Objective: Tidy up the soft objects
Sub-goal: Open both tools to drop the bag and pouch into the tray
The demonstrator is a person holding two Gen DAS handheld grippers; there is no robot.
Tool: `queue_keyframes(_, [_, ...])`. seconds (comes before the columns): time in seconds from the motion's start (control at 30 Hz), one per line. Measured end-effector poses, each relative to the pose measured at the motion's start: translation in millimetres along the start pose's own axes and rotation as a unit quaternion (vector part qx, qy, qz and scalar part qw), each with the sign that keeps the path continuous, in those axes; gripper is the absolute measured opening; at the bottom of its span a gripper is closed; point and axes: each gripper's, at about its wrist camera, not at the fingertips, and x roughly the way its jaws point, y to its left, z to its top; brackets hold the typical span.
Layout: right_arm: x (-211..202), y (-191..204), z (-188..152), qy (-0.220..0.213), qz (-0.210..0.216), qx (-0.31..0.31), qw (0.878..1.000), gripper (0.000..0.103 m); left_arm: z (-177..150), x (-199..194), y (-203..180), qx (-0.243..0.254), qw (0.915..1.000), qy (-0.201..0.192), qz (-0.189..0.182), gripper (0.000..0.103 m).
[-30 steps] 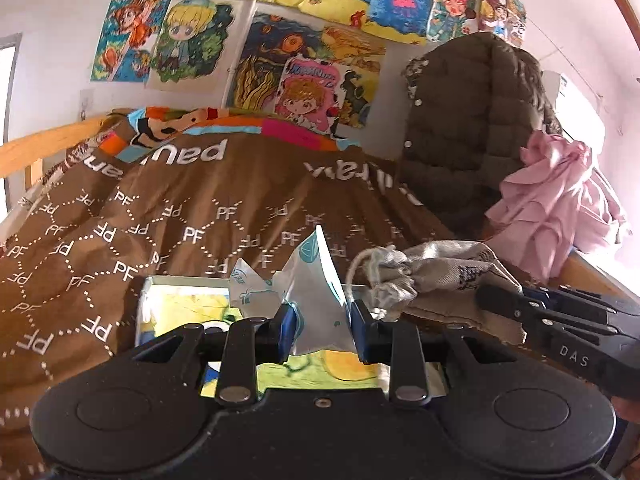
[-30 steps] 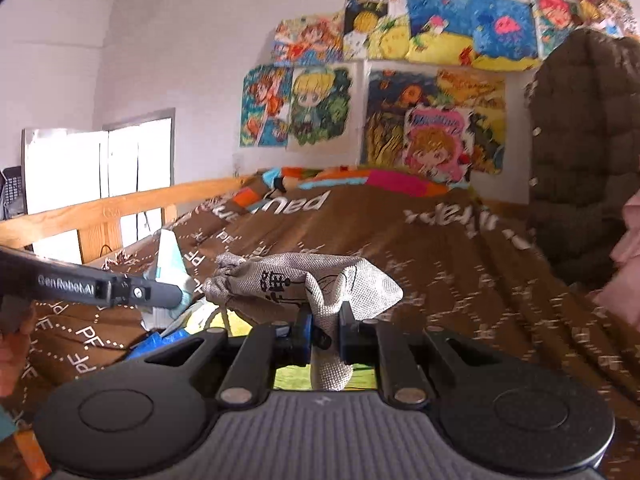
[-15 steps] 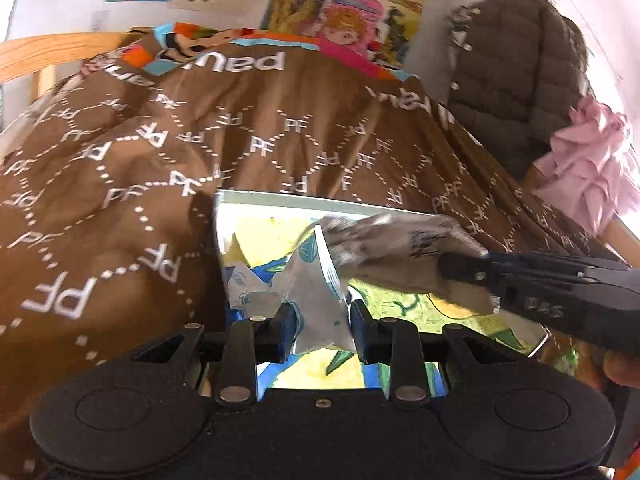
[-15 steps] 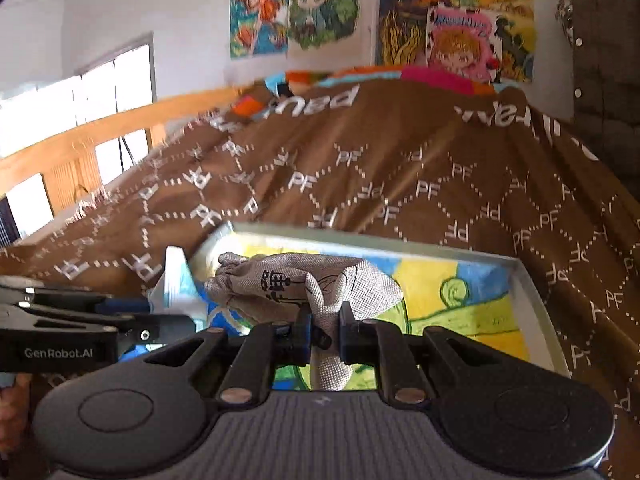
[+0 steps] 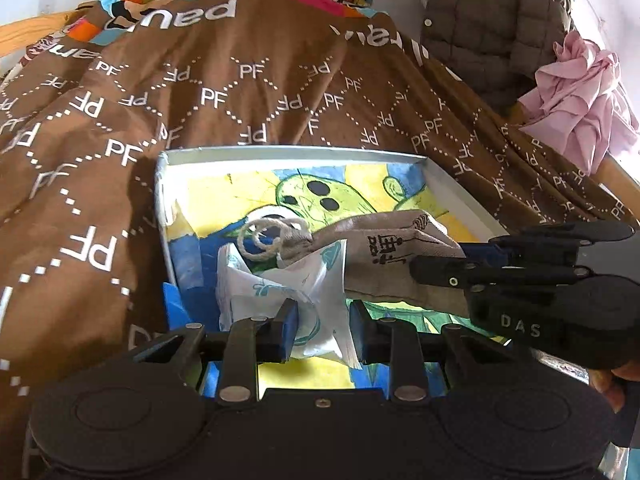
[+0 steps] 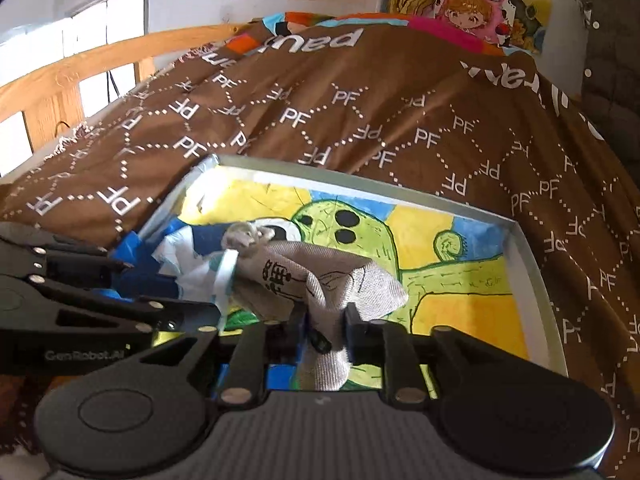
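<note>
grey pouch (image 6: 320,280) between opening right gripper (image 6: 324,330), over tray (image 6: 536,264)

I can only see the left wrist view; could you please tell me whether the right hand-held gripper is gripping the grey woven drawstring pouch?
Observer: The right hand-held gripper has just been opening its jaws; the grey woven drawstring pouch lies between them, apparently released.
Operator: Thank you. Where is the pouch's lower end?
Observer: It hangs below the jaws, over the shallow white tray.
</note>
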Motion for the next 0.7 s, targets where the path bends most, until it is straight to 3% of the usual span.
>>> queue_keyframes(0.07, [3.4, -4.7, -0.2, 0.000, 0.001, 0.015, 1.000, 0.036, -1.3, 0.8, -0.3, 0.006, 1.0000, -0.006, 0.004, 0.031])
queue_keyframes(0.17, [2.4, -10.6, -0.6, -0.005, 0.000, 0.021, 1.000, 0.048, -0.4, -1.7, 0.4, -0.006, 0.9999, -0.009, 0.010, 0.042])
queue_keyframes(0.2, [1.1, -13.0, -1.0, -0.005, 0.002, 0.024, 1.000, 0.058, 0.0, -3.6, -1.5, -0.005, 0.9998, -0.010, 0.016, 0.049])
queue_keyframes(0.3, [-10.2, -19.0, -2.4, -0.010, -0.005, 0.027, 1.000, 0.069, 0.3, -13.6, -10.1, 0.001, 0.9992, -0.024, 0.032, 0.073])
queue_keyframes(0.33, [-16.9, -21.2, -3.6, -0.013, -0.009, 0.029, 0.999, 0.072, -0.7, -17.8, -13.9, 0.002, 0.9989, -0.028, 0.037, 0.077])
queue_keyframes(0.47, [-56.3, -34.3, -13.7, -0.048, -0.005, 0.041, 0.998, 0.088, -3.7, -37.6, -28.1, 0.004, 0.9979, -0.032, 0.056, 0.079])
queue_keyframes(0.6, [-100.3, -47.5, -26.8, -0.088, 0.000, 0.044, 0.995, 0.097, -11.8, -72.8, -45.0, -0.009, 0.9942, -0.081, 0.071, 0.095])
queue_keyframes(0.7, [-129.2, -56.9, -34.8, -0.113, -0.003, 0.050, 0.992, 0.101, -20.9, -99.2, -61.5, -0.018, 0.9900, -0.122, 0.067, 0.097])
